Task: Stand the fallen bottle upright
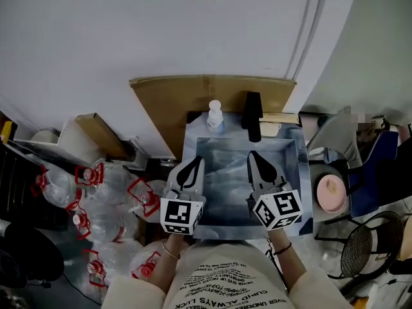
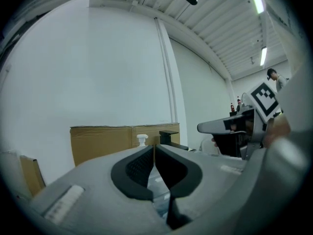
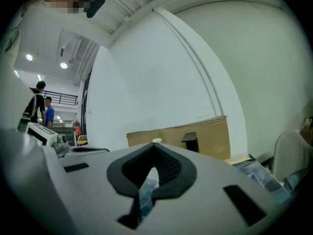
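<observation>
though jaws hide its body, bottle (image 2: 142, 140) upright | left hand-held gripper (image 2: 154, 147) closed, empty | right hand-held gripper (image 3: 155, 146) closed, empty

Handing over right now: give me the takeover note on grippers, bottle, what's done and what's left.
Left gripper: jaws shut, empty, over the table, near left.
Right gripper: jaws shut, empty, near right.
Bottle: upright at the table's far edge, beside a black block, apart from both grippers.
Done: the bottle appears to be standing.
Left: nothing evident; just confirm it is steady.
</observation>
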